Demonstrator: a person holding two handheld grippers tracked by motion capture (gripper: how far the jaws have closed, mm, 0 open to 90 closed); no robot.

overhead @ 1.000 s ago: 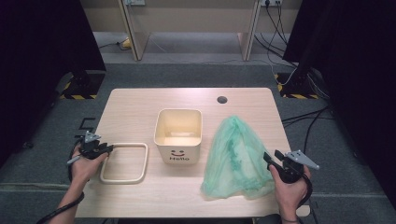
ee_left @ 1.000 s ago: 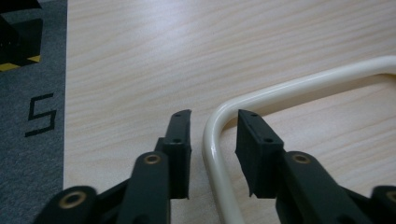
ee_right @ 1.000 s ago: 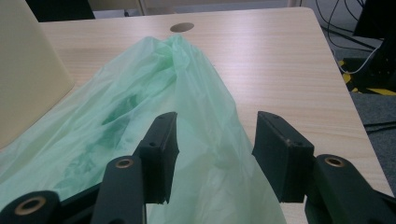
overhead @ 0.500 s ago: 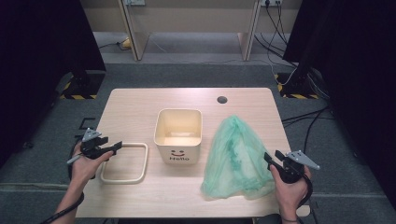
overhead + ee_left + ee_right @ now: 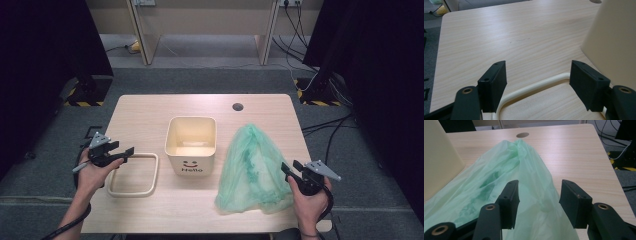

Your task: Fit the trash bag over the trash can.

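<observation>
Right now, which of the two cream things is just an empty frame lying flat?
The cream ring beside the left gripper. It is a flat open loop showing table through it; the cream bin stands tall with a smiley face.

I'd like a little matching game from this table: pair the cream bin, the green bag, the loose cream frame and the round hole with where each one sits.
Things:
1. cream plastic bin with a smiley face
2. crumpled green plastic bag
3. cream rectangular plastic ring frame
4. small round hole in the wooden tabletop

Places:
A. at the far edge of the table
B. flat under the left gripper's jaws
C. in the middle of the table
D. right of the bin, before the right gripper

Pairs: 1-C, 2-D, 3-B, 4-A
</observation>
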